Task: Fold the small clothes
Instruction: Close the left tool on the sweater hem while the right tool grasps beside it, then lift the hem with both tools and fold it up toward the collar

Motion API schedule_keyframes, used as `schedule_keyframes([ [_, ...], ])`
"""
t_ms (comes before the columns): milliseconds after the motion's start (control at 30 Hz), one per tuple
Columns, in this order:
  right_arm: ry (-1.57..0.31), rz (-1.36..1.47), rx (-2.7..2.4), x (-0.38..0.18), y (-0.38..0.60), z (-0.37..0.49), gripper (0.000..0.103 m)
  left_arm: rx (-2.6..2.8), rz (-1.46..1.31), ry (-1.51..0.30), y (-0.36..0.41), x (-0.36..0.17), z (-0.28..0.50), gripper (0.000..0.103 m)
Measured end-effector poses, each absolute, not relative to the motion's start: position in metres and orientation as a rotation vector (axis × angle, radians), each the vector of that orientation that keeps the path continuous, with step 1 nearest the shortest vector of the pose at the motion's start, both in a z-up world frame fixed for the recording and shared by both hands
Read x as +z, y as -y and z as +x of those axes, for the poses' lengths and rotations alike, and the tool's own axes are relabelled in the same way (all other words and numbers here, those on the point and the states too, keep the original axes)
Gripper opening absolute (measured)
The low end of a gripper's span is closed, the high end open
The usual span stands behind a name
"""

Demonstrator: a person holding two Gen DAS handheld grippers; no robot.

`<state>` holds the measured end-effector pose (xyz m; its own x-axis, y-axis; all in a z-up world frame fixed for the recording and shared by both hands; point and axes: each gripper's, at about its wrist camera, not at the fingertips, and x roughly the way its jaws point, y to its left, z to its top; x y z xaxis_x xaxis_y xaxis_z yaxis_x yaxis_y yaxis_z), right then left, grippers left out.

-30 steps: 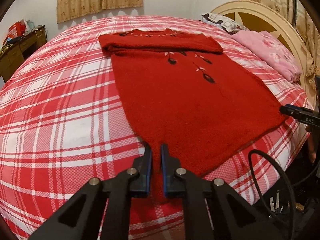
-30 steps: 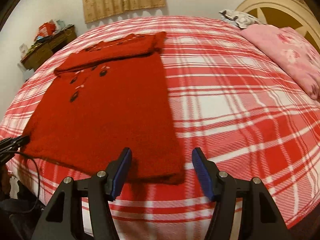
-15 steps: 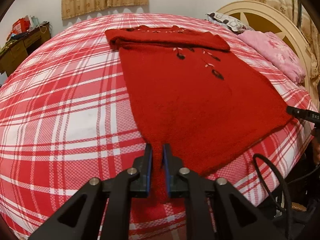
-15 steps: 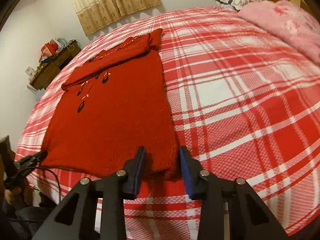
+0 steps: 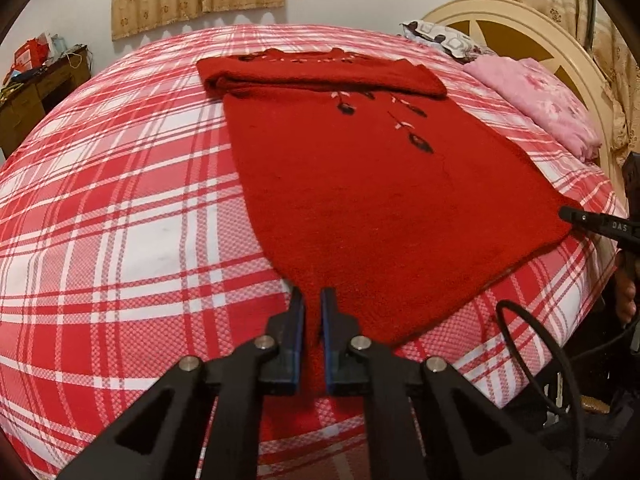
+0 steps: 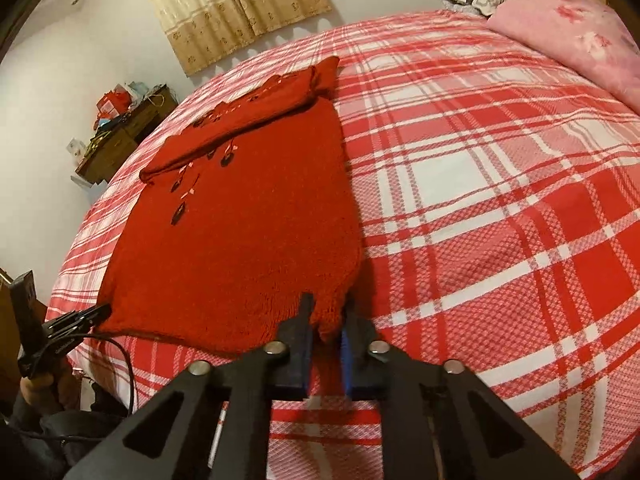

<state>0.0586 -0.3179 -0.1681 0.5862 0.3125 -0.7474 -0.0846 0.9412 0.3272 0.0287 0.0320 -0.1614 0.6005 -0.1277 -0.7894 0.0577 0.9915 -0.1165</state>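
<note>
A red knit sweater [image 5: 360, 184] [image 6: 240, 232] with dark flower embroidery lies flat on the plaid bed, its sleeves folded across the far end. My left gripper [image 5: 313, 298] is shut on the near left corner of the hem. In the left wrist view it bunches red fabric between the blue pads [image 5: 298, 344]. My right gripper [image 6: 327, 308] is shut on the near right hem corner, a fold of knit pinched between its fingers. Each gripper's tip also shows in the other view: the right gripper [image 5: 570, 214] and the left gripper [image 6: 98, 312], both at the hem.
The red-and-white plaid bedcover [image 5: 120, 220] [image 6: 500, 200] spreads wide on both sides. A pink blanket [image 5: 540, 100], a patterned pillow [image 5: 440, 38] and a cream headboard [image 5: 532, 24] lie at the far right. A cluttered wooden desk [image 6: 124, 136] stands by the wall. A black cable [image 5: 536, 360] hangs off the bed's edge.
The right gripper's jaws closed from wide open onto the hem corner, and it tilted and rolled a little. The left gripper stayed clamped on its corner.
</note>
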Motion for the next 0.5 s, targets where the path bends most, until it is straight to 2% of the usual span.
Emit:
schedule_keyframes([
  [233, -0.765, 0.292, 0.249, -0.137, 0.322, 0.047, 0.006, -0.138, -0.219, -0.842, -0.055, -0.137, 0.028, 0.007],
  [500, -0.704, 0.352, 0.273, -0.116, 0.326, 0.057, 0.006, -0.165, -0.260, -0.815, -0.063, -0.121, 0.041, 0.007],
])
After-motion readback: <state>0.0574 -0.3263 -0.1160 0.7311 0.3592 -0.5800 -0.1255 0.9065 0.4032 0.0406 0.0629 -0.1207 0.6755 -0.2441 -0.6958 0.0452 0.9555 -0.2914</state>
